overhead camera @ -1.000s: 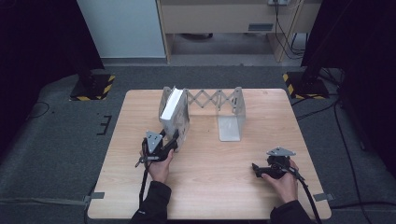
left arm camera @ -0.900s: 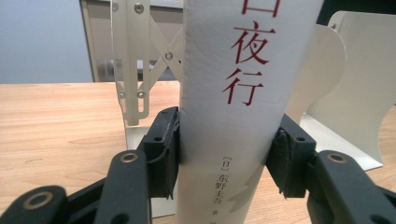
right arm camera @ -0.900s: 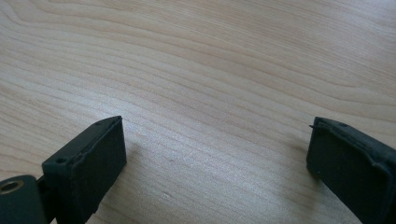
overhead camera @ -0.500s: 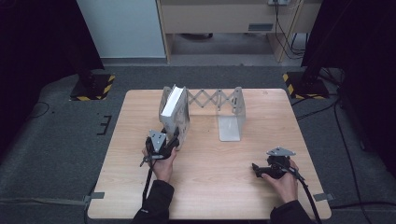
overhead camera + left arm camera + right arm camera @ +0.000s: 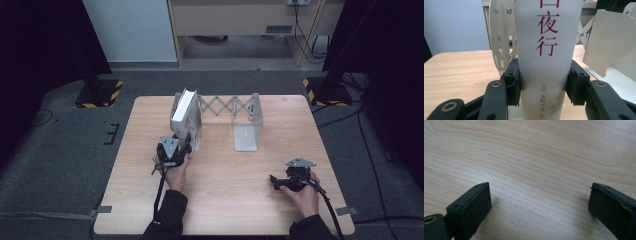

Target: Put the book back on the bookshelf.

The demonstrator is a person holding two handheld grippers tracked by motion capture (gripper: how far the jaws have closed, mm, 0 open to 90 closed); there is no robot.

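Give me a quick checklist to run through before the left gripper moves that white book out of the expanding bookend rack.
1. Grip on the book: ok. The left gripper has both pads pressed on the spine of the white book, low down.
2. Book upright: ok. It stands on end against the left plate of the rack.
3. Path toward the person: ok. Bare table lies in front of the rack.
4. Right gripper out of the way: ok. The right gripper rests open near the table's right front, apart from the rack.
5. Rack steady when the book leaves: cannot tell. Nothing holds it down.
6. Grip firm enough to lift: cannot tell.
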